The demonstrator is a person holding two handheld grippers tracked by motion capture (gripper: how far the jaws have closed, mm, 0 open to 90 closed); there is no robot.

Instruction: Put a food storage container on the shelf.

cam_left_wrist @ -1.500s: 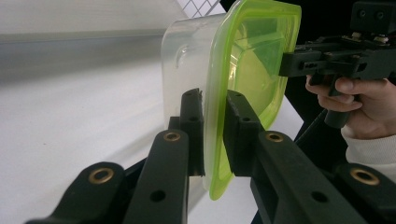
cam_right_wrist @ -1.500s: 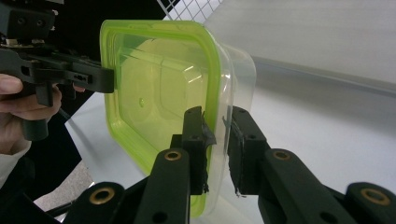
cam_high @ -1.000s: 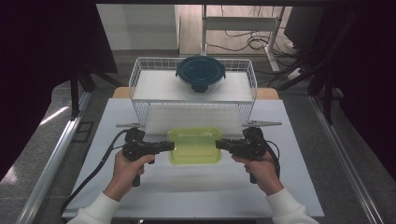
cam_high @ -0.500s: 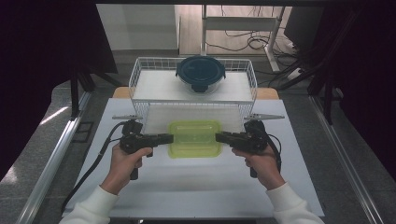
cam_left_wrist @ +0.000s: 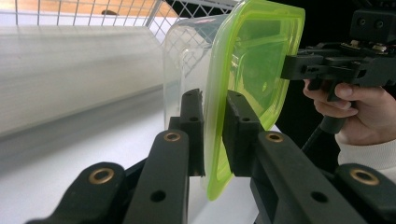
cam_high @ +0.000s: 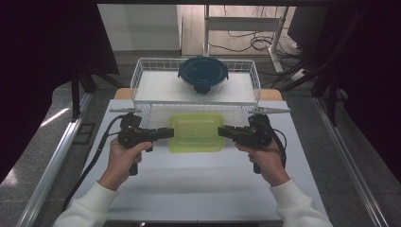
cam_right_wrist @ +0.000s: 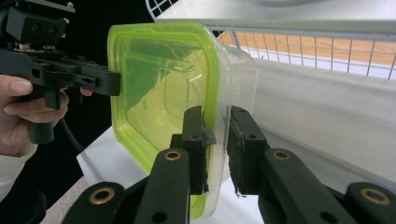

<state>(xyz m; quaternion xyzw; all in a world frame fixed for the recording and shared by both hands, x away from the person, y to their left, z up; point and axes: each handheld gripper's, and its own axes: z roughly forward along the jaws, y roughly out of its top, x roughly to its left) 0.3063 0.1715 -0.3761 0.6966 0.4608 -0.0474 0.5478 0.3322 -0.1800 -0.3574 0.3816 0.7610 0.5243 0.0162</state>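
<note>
bordering edge: wire basket (cam_high: 142,80) just behind, bare worktop (cam_high: 198,184) in front
box: green-lidded container (cam_high: 196,132) between both tongs, seemingly lifted
left tongs (cam_high: 166,133): clamped on its left rim
right tongs (cam_high: 224,131): clamped on right rim

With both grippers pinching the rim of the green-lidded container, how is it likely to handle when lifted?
The container looks empty and thin-walled, so probably light. Its clear plastic body seems smooth, so it might slip or tilt between the left gripper and right gripper. The lid appears seated and fairly stiff.
</note>
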